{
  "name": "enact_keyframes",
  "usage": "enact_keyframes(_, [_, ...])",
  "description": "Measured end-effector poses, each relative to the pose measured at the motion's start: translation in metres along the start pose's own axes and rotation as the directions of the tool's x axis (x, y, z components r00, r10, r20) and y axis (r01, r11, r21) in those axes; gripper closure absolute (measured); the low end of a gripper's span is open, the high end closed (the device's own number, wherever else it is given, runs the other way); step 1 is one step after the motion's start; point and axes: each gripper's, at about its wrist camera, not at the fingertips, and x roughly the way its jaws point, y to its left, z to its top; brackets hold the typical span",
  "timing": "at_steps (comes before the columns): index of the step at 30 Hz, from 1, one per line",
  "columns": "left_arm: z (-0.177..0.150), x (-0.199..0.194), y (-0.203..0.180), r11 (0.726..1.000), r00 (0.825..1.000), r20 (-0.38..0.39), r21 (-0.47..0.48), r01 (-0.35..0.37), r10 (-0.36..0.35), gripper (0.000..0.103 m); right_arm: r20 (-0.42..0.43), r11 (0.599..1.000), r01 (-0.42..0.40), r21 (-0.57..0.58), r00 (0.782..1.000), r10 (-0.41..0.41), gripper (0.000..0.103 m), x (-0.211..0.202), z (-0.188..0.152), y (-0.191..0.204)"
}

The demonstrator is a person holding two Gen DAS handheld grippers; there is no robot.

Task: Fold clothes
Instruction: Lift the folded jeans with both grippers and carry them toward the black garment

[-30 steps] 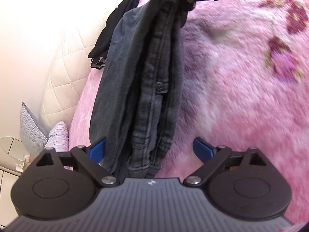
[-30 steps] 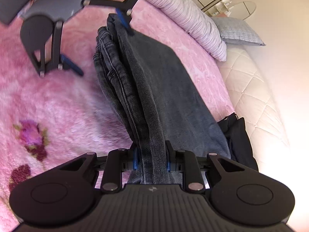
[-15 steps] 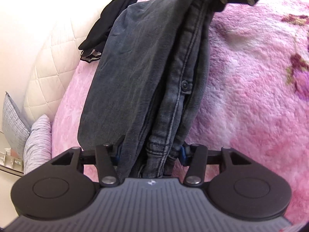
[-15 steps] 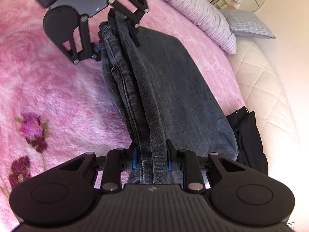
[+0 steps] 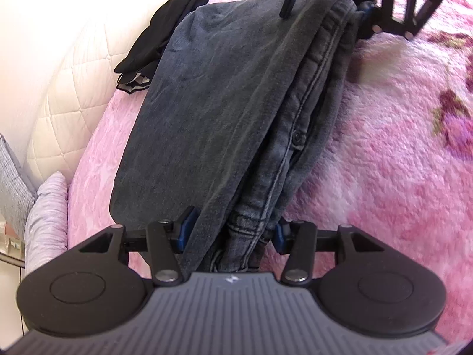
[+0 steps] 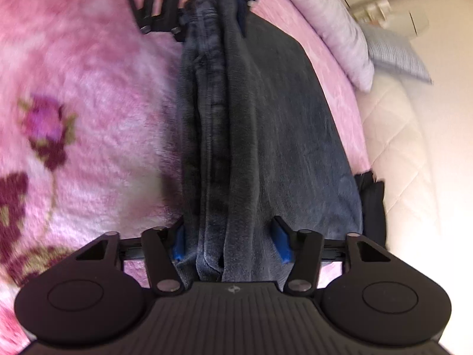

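Observation:
Dark grey folded jeans (image 5: 224,112) lie lengthwise on the pink bedspread, stretched between my two grippers. My left gripper (image 5: 233,232) is shut on the near end of the fold, its blue pads pressing the denim from both sides. In the right wrist view the same jeans (image 6: 266,136) run away from my right gripper (image 6: 230,241). Its jaws are opening: the folded cloth still lies between them, but the right pad (image 6: 280,239) stands clear of the fabric. Each gripper shows at the top of the other's view: the right gripper (image 5: 328,3), the left gripper (image 6: 212,0).
A fluffy pink blanket with rose patterns (image 5: 399,148) covers the bed. A black garment (image 5: 159,38) lies beside the jeans near the cream quilted headboard (image 5: 74,74). A striped pillow (image 6: 331,29) and a grey checked pillow (image 6: 393,53) lie at the bed's edge.
My left gripper closed on the jeans' end. The right gripper sank toward the bed and its jaws spread apart from their tight grip. The jeans now lie flatter and wider.

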Motion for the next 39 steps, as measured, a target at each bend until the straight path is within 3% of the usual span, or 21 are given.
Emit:
enact_keyframes(2, [-0.001,-0.001,0.000,0.999,1.000,0.005,0.036,0.005,-0.005,0.056,0.001,1.000,-0.002,-0.015,1.000,0.002,0.059,0.000,-0.001,-0.003])
enact_keyframes(4, [-0.002,-0.003,0.000,0.996,1.000,0.010,0.093,0.011,-0.012,0.057,0.005,1.000,-0.015,-0.022,1.000,0.015,0.072,-0.001,-0.002,-0.011])
enact_keyframes(7, [-0.004,-0.003,0.001,0.991,1.000,0.006,0.135,0.016,-0.017,0.057,0.010,0.998,-0.041,-0.044,0.999,0.042,0.080,0.001,-0.004,-0.023])
enact_keyframes(10, [-0.002,-0.002,-0.001,0.991,1.000,-0.016,0.134,0.016,-0.014,0.058,0.008,0.997,-0.062,-0.051,0.998,0.063,0.082,0.004,-0.006,-0.028])
enact_keyframes(14, [0.007,-0.009,0.001,0.992,0.999,-0.037,0.126,-0.022,0.027,0.069,0.014,1.000,-0.019,-0.017,1.000,0.019,0.085,-0.008,-0.005,-0.035])
enact_keyframes(18, [0.022,-0.030,0.016,0.992,0.998,-0.039,0.118,-0.037,0.042,0.072,0.029,1.000,0.022,-0.021,0.999,-0.022,0.086,-0.026,-0.005,-0.063])
enact_keyframes(30, [0.090,-0.102,0.084,0.999,0.999,-0.024,0.028,0.029,-0.028,0.074,0.032,0.998,0.025,-0.063,0.999,-0.023,0.088,-0.103,-0.013,-0.157])
enact_keyframes(39, [0.147,-0.098,0.137,0.998,0.999,-0.049,0.056,0.005,-0.003,0.074,0.083,0.998,0.039,-0.054,0.996,-0.035,0.088,-0.113,-0.042,-0.224])
